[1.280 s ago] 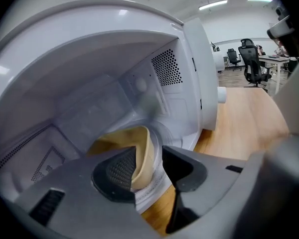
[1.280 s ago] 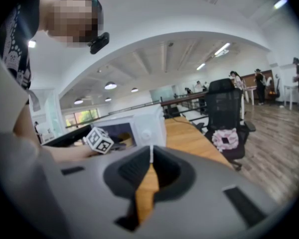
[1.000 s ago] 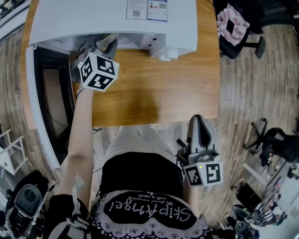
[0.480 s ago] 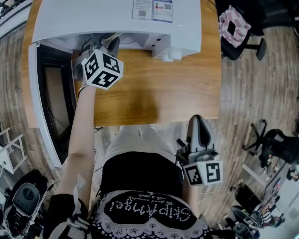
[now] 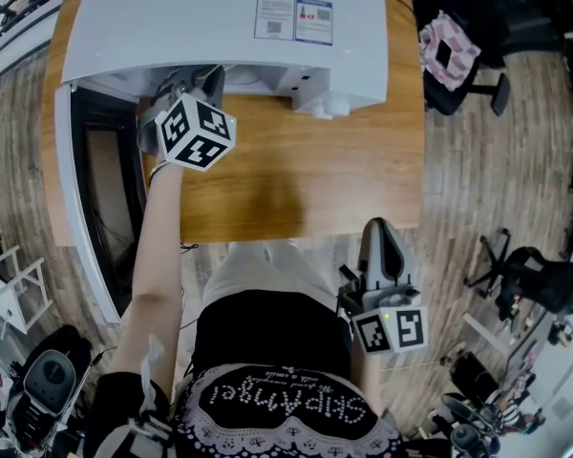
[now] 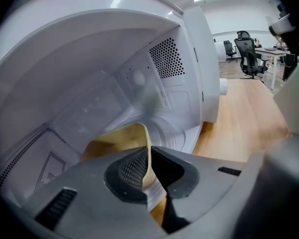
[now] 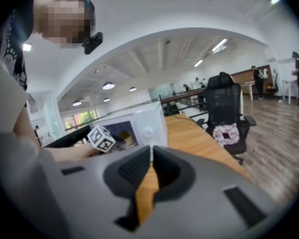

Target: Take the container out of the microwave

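A white microwave point(image 5: 220, 27) stands at the back of the wooden table, its door point(image 5: 100, 198) swung open to the left. My left gripper point(image 5: 196, 79) reaches into the cavity. In the left gripper view its jaws point(image 6: 149, 151) have just been closing and now pinch the thin rim of a tan container point(image 6: 117, 138) that sits on the microwave floor. My right gripper point(image 5: 380, 232) hangs off the table's front edge by the person's waist. It is shut with nothing between its pads point(image 7: 152, 156).
The wooden table point(image 5: 306, 170) stretches bare in front of the microwave. An office chair with a pink cushion point(image 5: 449, 51) stands on the floor at the right. The open door blocks the table's left side.
The left gripper's fingers have drawn together inside the microwave opening. Both hands have stayed where they were.
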A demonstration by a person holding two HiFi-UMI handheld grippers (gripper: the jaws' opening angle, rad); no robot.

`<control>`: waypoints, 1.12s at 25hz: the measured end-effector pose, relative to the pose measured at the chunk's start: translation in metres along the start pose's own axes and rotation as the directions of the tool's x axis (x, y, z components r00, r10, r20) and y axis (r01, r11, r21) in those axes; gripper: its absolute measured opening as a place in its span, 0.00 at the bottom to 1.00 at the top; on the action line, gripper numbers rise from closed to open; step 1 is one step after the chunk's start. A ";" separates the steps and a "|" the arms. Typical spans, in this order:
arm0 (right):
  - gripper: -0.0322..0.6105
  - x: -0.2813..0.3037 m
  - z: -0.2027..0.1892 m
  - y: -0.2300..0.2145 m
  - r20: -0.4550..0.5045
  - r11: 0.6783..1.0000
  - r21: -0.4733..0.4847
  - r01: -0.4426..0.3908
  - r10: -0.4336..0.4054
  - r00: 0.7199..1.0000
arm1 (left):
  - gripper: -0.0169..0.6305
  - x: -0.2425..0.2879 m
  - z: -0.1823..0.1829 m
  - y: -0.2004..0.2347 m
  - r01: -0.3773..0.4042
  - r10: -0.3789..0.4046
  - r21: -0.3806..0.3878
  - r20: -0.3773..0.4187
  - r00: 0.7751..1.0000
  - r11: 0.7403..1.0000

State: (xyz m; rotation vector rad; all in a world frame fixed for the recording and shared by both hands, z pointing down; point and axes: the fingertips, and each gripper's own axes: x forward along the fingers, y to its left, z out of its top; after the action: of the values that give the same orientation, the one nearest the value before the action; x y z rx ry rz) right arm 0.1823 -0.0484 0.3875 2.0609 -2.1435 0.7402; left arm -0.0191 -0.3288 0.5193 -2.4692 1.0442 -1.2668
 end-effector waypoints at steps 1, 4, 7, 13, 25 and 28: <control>0.11 0.000 0.000 0.000 0.000 1.000 0.000 0.000 0.000 1.000 | 0.10 0.000 0.000 0.000 0.002 -0.002 0.001 0.001 1.000 1.000; 0.11 0.002 0.000 -0.001 -0.003 1.000 0.000 0.001 -0.001 1.000 | 0.09 0.000 0.001 -0.002 0.014 -0.014 0.008 0.002 1.000 1.000; 0.11 0.003 -0.001 -0.001 -0.006 1.000 0.000 0.001 -0.001 1.000 | 0.09 0.000 0.001 -0.003 0.030 -0.030 0.023 -0.001 1.000 0.999; 0.11 0.001 0.000 0.000 -0.004 1.000 -0.001 -0.002 0.002 1.000 | 0.09 -0.011 0.004 -0.008 0.063 -0.063 0.054 -0.003 0.998 0.997; 0.11 0.000 0.003 0.002 0.009 1.000 -0.003 -0.015 0.015 1.000 | 0.09 -0.036 0.008 -0.015 0.093 -0.093 0.024 0.015 0.996 0.995; 0.11 -0.001 0.004 0.003 0.013 1.000 -0.004 -0.022 0.022 1.000 | 0.09 -0.045 0.008 -0.019 0.089 -0.089 0.008 0.029 0.996 0.996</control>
State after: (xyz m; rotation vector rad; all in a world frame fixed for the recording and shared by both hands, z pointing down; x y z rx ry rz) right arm 0.1808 -0.0492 0.3828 2.0493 -2.1764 0.7255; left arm -0.0206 -0.2863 0.4937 -2.5468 0.9310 -1.2529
